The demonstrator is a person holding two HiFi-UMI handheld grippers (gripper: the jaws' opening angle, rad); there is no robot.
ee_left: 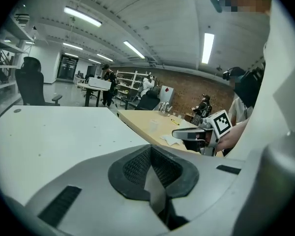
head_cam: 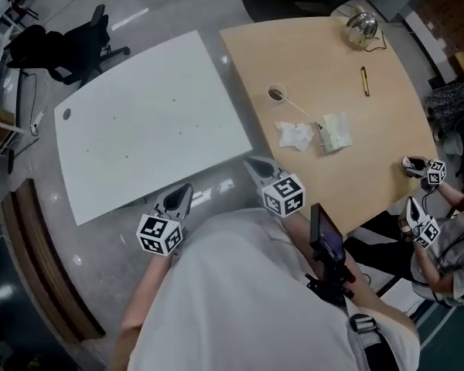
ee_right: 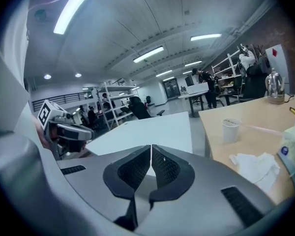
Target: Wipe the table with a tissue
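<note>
two tables: one white table, one wooden table. on the wooden one there is one cup, one crumpled tissue, one tissue pack, one pen and one kettle. four grippers: the left gripper, the right gripper, and a third gripper and a fourth gripper at the right edge. one black chair stands at the left; the chair parts along the top edge are too cut off to count.
</note>
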